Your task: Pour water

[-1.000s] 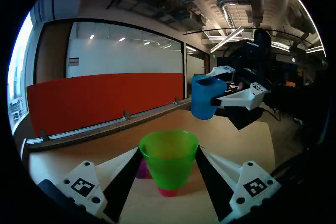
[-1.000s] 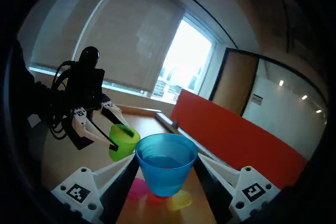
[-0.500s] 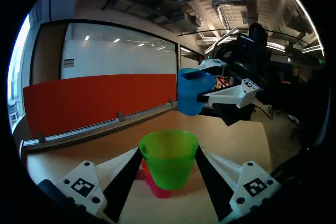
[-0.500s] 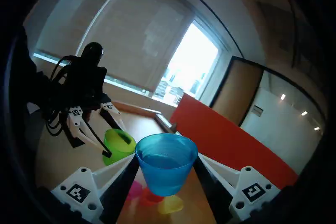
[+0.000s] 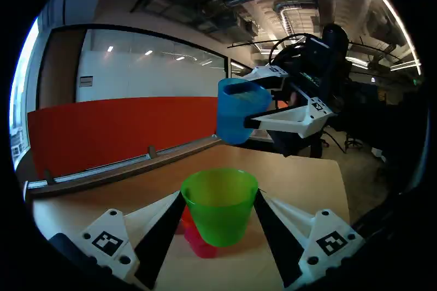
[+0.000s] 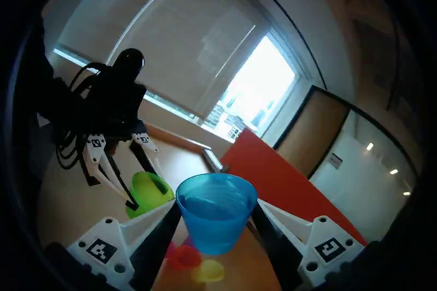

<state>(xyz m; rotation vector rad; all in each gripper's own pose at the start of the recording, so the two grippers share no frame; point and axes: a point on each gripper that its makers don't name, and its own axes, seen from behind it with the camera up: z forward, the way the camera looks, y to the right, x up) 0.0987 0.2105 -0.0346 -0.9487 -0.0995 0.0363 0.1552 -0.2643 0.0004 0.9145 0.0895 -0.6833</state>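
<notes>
My left gripper point(image 5: 219, 199) is shut on a translucent green cup point(image 5: 219, 209), held upright above the wooden table point(image 5: 295, 176). In the left gripper view, the blue cup point(image 5: 236, 111) hangs higher up and just right of centre, gripped by the right gripper's white fingers point(image 5: 284, 119). My right gripper point(image 6: 217, 210) is shut on that blue cup point(image 6: 217, 220), which is upright with water in it. In the right gripper view, the green cup point(image 6: 143, 192) sits lower left, gripped by the left gripper's fingers point(image 6: 112, 176).
Small red point(image 6: 187, 255) and yellow point(image 6: 207, 271) cups lie on the table under the blue cup; a red cup point(image 5: 198, 242) shows below the green one. An orange partition point(image 5: 120, 127) runs along the table's far edge. A bright window point(image 6: 257, 89) is behind.
In the left gripper view the blue cup has moved left and upward, closer over the green cup. In the right gripper view the green cup has sunk lower. Both grips are unchanged.
</notes>
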